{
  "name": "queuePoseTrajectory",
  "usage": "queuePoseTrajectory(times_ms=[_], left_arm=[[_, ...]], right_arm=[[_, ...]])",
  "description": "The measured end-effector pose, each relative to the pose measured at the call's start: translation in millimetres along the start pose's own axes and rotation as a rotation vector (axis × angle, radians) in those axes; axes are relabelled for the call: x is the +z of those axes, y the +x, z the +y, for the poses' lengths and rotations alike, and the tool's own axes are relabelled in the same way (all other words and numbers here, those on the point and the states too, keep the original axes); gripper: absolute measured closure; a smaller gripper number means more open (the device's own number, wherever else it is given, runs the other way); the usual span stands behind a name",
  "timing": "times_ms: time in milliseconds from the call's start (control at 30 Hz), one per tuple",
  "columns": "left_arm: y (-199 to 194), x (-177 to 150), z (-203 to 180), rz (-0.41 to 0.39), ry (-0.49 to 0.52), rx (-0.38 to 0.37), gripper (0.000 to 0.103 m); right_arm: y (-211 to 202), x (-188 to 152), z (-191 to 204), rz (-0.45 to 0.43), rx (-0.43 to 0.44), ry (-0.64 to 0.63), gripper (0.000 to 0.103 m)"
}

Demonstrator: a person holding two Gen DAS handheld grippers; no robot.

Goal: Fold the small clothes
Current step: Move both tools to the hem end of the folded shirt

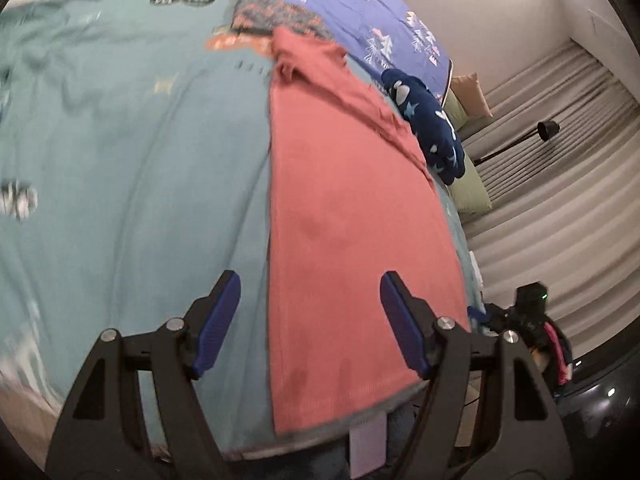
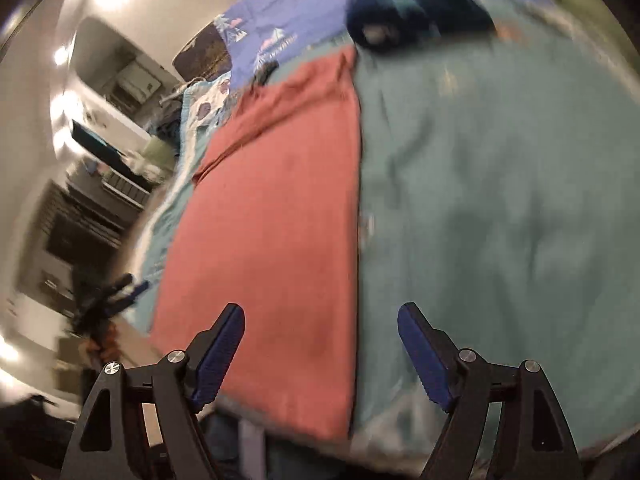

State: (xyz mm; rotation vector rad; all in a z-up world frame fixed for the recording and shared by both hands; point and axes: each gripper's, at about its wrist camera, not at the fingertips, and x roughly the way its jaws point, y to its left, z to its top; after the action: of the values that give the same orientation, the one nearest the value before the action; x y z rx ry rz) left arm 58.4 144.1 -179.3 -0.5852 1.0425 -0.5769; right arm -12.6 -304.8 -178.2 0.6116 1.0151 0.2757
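Left wrist view: the left hand-held gripper (image 1: 310, 324) hangs spread, holding nothing, above a folded salmon-pink cotton garment (image 1: 352, 248) lying flat on the teal bedspread (image 1: 132, 160).

Right wrist view: the right hand-held gripper (image 2: 320, 354) is likewise spread over the garment's (image 2: 276, 240) near edge; a dark blue star-patterned plush (image 2: 400, 12) lies beyond.

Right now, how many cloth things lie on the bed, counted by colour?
Coral: 1, the folded shirt on the teal bedspread.
Dark blue with stars: 1, the bundle past the shirt.
Dark patterned: 1, the piece at the shirt's far end.
Total: 3. Both the left gripper and the right gripper are open and empty.
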Motion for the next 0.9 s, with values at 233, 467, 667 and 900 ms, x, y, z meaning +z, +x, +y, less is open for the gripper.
queuePoseTrajectory(times_ms=[233,467,667,900], left_arm=[[3,-33,-1,0.01,-0.048,-0.075,0.03],[0,-42,4,0.032,-0.09,-0.125,0.03],[-1,-47,11,0.071,-0.124,-0.159,0.03],[4,-47,20,0.105,-0.174,-0.154,0.062]], right_arm=[[3,-17,-7,-0.002,0.139,0.06,0.024],[14,-23,-4,0.017,0.156,0.067,0.03],[16,-32,-1,0.012,0.162,0.063,0.036],[13,-37,-3,0.025,0.132,0.056,0.057]])
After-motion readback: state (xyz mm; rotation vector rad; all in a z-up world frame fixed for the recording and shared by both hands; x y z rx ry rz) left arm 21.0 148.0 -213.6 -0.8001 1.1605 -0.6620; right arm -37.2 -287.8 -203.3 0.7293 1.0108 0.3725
